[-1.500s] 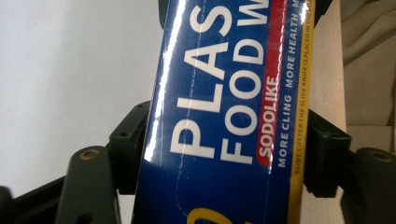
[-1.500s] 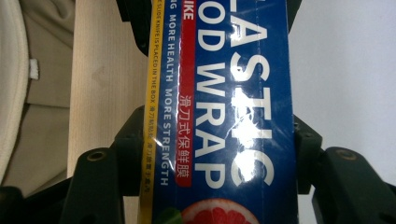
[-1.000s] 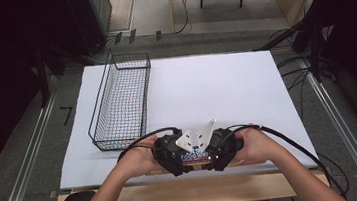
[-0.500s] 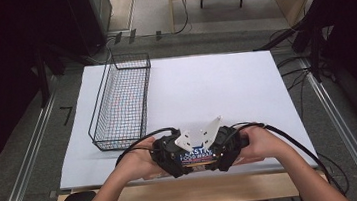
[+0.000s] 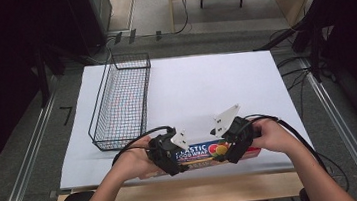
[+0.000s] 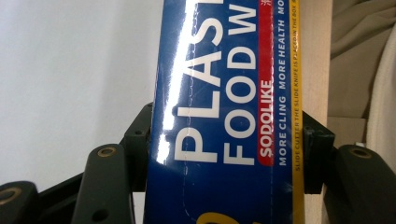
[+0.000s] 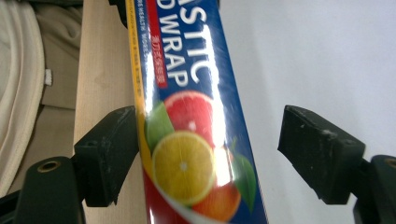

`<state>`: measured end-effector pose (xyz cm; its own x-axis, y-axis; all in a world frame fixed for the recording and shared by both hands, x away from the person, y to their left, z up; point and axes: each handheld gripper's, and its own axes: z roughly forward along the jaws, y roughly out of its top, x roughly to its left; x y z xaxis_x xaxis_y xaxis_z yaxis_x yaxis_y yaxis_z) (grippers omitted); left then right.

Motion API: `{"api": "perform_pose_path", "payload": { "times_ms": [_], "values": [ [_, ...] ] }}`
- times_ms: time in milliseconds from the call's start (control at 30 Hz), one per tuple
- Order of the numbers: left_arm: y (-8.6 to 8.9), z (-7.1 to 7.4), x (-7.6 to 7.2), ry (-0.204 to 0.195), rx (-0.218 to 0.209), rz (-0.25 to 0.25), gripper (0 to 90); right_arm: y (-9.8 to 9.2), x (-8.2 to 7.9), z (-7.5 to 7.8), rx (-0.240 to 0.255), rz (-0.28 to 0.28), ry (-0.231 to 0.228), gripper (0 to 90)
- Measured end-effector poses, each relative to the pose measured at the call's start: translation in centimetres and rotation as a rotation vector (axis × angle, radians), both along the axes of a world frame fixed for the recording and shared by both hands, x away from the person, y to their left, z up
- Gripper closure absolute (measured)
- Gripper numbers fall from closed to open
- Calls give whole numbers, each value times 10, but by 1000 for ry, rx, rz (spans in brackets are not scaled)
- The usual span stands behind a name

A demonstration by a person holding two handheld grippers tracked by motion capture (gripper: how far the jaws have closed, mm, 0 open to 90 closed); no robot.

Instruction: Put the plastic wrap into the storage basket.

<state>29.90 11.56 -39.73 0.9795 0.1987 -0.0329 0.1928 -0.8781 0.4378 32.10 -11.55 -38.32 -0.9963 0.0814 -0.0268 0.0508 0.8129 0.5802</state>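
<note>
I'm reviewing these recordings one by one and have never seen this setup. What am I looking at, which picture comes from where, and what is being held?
No robot here: a person holds a hand-operated two-jaw gripper in each hand. The high view looks down on a white table with a wire basket at its left. Near the front edge lies a blue plastic wrap box, with the left gripper and right gripper at its ends. The other two pictures come from cameras riding on the grippers. The left gripper's jaws press both sides of the box. The right gripper's jaws are spread, one jaw clear of the box.
</note>
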Motion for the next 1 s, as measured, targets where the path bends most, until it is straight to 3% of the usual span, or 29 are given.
{"api": "perform_pose_path", "payload": {
  "times_ms": [33, 333, 733, 1000],
  "values": [
    [1, 0, 1, -1, 2, 27, 405, -5, 3, 2, 5, -17, -3, 210],
    [12, 3, 10, 7, 5, 102, 404, -28, 11, 10, 66, -77, -19, 210],
    [23, 8, 17, 1, -14, 172, 403, -50, 18, 13, 107, -129, -9, 210],
    [33, 15, 21, -8, -12, 210, 402, -70, 24, 9, 122, -190, -31, 209]
  ]
}}
